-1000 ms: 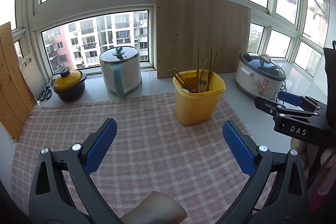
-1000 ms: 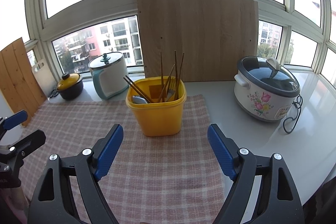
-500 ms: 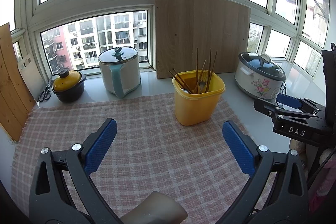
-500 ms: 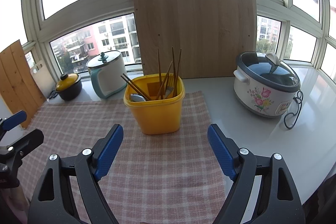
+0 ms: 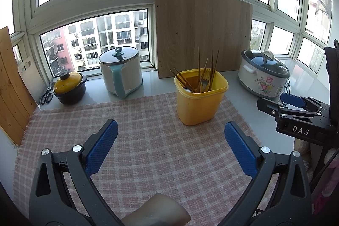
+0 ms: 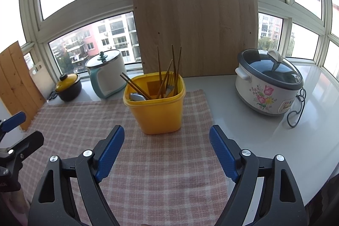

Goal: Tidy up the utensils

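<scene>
Right gripper has edged nearer the yellow bin bristling with chopsticks.

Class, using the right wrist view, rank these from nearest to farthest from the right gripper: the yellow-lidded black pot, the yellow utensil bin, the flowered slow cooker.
1. Yellow utensil bin: straight ahead of the right gripper, on the checked cloth.
2. Flowered slow cooker: ahead to the right, on the white counter.
3. Yellow-lidded black pot: far left, by the window.

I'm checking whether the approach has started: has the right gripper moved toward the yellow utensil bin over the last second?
Yes, slightly. In the right wrist view the yellow utensil bin and the board behind it sit a little lower and larger, so the open right gripper has eased forward.
</scene>
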The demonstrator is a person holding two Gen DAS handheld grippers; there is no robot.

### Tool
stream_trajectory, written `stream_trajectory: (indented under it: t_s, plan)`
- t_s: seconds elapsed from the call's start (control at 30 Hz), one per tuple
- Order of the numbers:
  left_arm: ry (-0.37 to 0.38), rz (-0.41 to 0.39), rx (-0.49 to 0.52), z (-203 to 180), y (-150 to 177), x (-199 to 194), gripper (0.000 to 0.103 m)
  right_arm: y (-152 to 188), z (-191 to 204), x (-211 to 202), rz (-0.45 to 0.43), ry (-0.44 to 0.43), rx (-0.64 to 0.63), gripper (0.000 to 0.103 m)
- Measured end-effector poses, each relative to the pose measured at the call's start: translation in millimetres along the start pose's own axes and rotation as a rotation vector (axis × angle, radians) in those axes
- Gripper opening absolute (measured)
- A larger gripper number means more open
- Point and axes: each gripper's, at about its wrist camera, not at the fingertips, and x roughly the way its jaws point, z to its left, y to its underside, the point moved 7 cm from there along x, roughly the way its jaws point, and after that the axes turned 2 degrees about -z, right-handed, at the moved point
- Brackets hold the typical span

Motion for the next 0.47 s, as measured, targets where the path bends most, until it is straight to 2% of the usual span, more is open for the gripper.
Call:
stream_trajectory:
  t_s: [0.47]
  plan:
    - [-0.008,-0.003,0.006,3.1,4.3,5.2,0.102,2.6,-1.3,1.0,0.013,0.005,0.015,0.082]
